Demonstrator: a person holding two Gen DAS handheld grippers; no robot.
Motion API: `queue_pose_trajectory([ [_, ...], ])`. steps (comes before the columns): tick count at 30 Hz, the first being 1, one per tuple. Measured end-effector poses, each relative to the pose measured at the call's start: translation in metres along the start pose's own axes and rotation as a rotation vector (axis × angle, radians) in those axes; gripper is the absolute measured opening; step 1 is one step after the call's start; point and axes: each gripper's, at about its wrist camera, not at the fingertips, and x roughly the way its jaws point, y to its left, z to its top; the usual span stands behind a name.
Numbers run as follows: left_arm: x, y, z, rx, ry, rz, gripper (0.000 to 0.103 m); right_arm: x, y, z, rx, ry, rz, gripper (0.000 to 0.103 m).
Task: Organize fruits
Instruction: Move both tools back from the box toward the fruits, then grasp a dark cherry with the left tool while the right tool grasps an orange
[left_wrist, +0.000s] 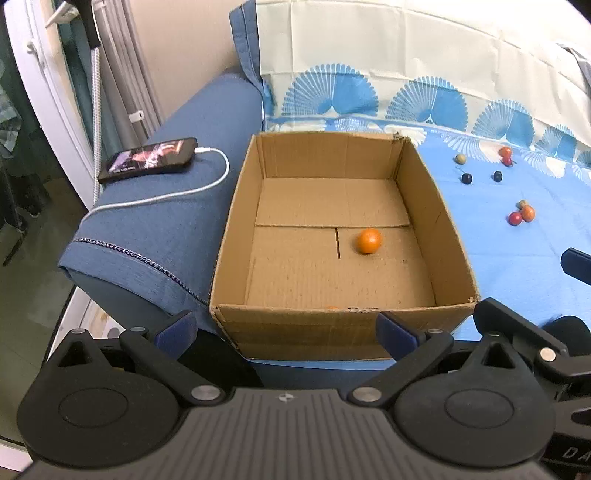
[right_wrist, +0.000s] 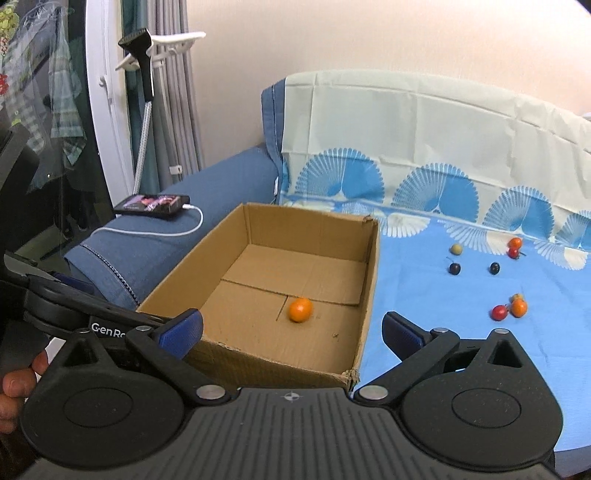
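An open cardboard box (left_wrist: 236, 206) (right_wrist: 369, 280) sits on a blue sheet. One orange fruit (left_wrist: 369, 240) (right_wrist: 300, 310) lies on its floor. To its right, small fruits lie loose on the sheet: two dark ones (left_wrist: 466, 178) (right_wrist: 454, 268), a greenish one (left_wrist: 460, 159) (right_wrist: 456, 249), a red pair at the back (left_wrist: 505, 152) (right_wrist: 514, 243) and a red and orange cluster nearer (left_wrist: 527, 213) (right_wrist: 518, 307). My left gripper (left_wrist: 286, 330) is open and empty just before the box's near wall. My right gripper (right_wrist: 291, 330) is open and empty at the box's near right corner.
A phone (left_wrist: 147, 159) (right_wrist: 153, 204) on a white charging cable (left_wrist: 207, 184) lies on the blue sofa arm left of the box. A patterned cloth covers the sofa back (left_wrist: 406, 66). A window frame and curtains stand at the far left.
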Motion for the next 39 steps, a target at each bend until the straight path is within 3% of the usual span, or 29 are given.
queue_pose_trajectory([
  [10,-0.012,-0.004,0.006,0.004,-0.033,-0.011,0.103,-0.009,-0.006,0.002,0.021,-0.031,-0.022,0.102],
  [17,-0.001,-0.032,0.025,0.042,0.004,-0.062,0.103,-0.004,-0.043,-0.005,0.12,-0.045,-0.087,0.102],
  [22,0.02,-0.066,0.049,0.095,0.033,-0.076,0.103,0.01,-0.099,-0.014,0.228,-0.044,-0.21,0.102],
  [29,0.07,-0.137,0.103,0.144,0.087,-0.151,0.103,0.044,-0.196,-0.03,0.34,-0.039,-0.471,0.102],
  [33,0.115,-0.192,0.144,0.149,0.116,-0.213,0.103,0.083,-0.257,-0.037,0.408,-0.027,-0.619,0.102],
  [39,0.191,-0.272,0.192,0.2,0.065,-0.226,0.103,0.164,-0.334,-0.051,0.504,0.028,-0.712,0.102],
])
